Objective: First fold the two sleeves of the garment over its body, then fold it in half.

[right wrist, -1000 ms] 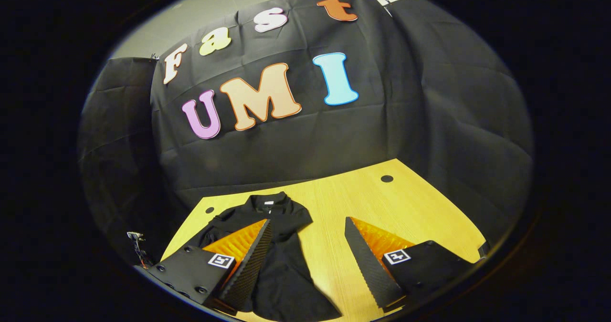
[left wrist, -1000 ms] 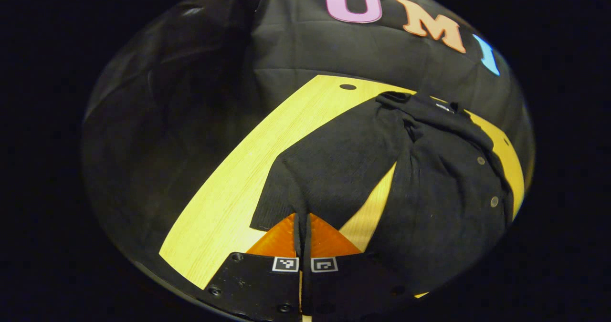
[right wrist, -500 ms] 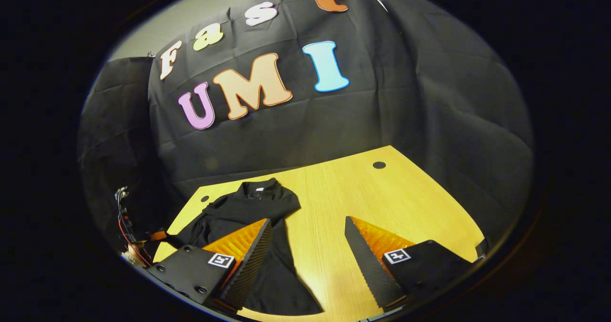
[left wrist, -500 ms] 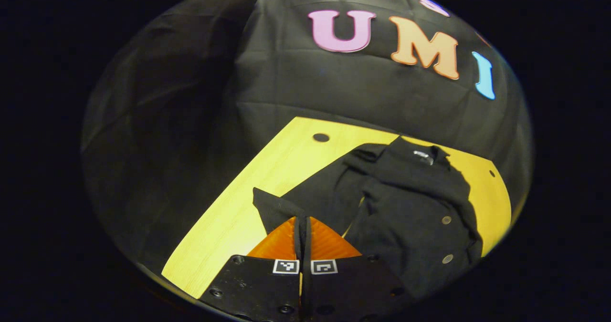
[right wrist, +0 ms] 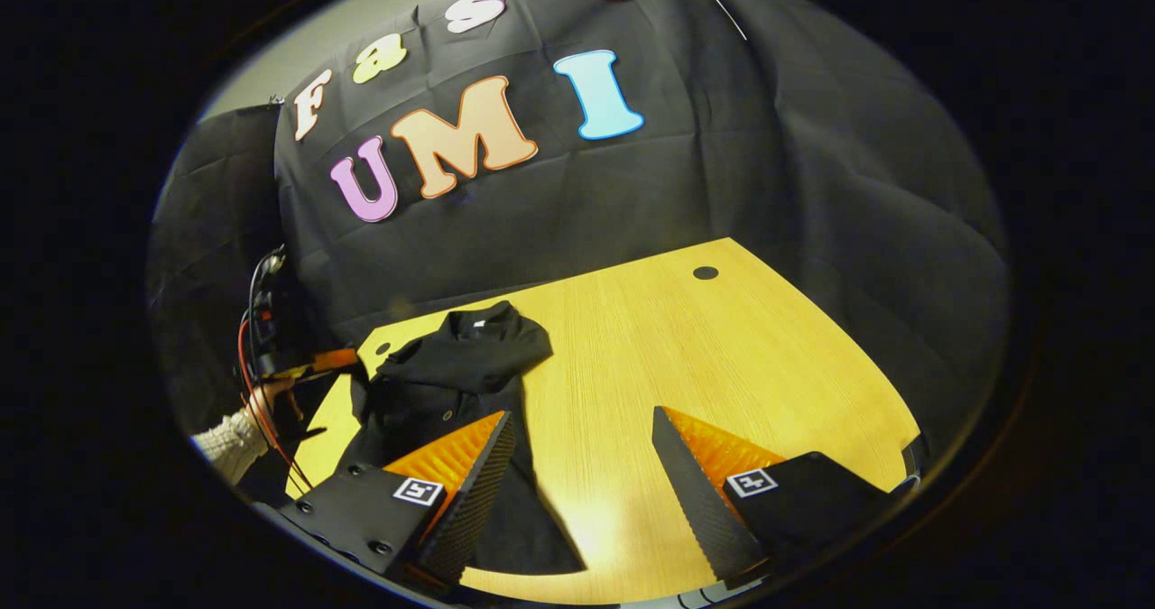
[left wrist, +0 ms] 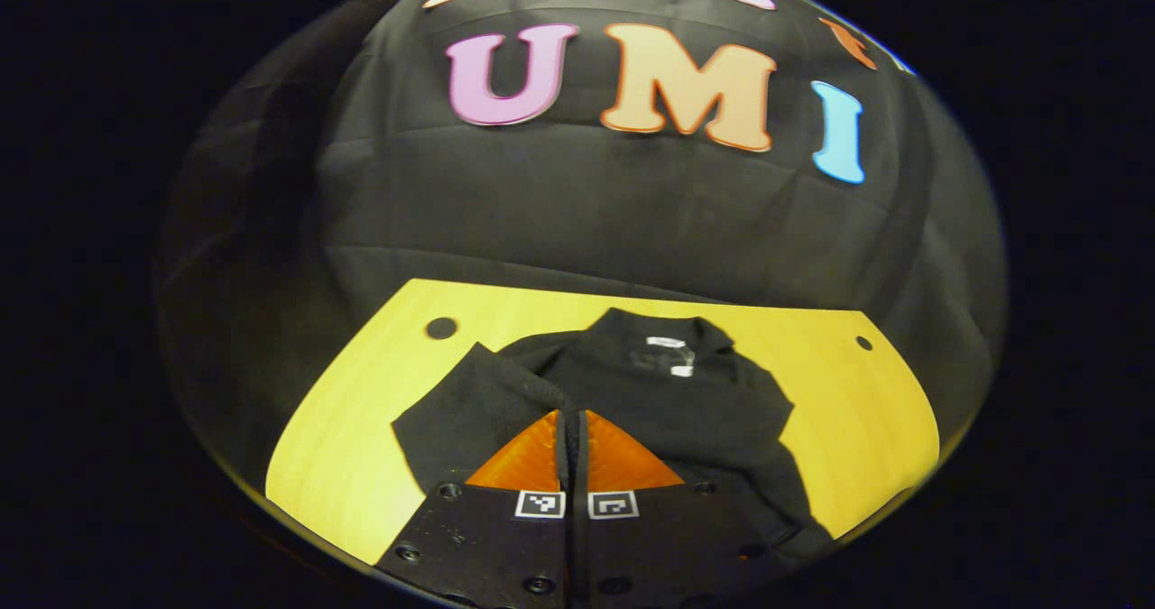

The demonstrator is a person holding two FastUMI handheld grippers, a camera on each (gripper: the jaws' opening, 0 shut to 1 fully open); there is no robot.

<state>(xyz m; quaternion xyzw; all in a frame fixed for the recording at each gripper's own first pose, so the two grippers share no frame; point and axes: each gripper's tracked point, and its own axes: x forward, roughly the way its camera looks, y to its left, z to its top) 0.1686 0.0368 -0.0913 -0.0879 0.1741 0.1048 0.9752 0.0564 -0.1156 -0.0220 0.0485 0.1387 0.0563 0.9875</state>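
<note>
The black garment (left wrist: pixel 686 401) lies rumpled on the wooden table (left wrist: pixel 866 410). The left gripper (left wrist: pixel 572 424) pinches its sleeve (left wrist: pixel 460 415); the right gripper (right wrist: pixel 582 438) hangs wide apart, holding nothing.

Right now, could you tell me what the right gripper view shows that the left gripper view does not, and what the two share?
Right gripper view: the open right gripper over the bare wooden table, and, at far left, a hand in a knit sleeve holding the left gripper by the sleeve edge.

Left gripper view: the left gripper up close, shut on the garment's sleeve, and the white neck label.

Both: the black buttoned garment on the table before the black cloth wall.
</note>
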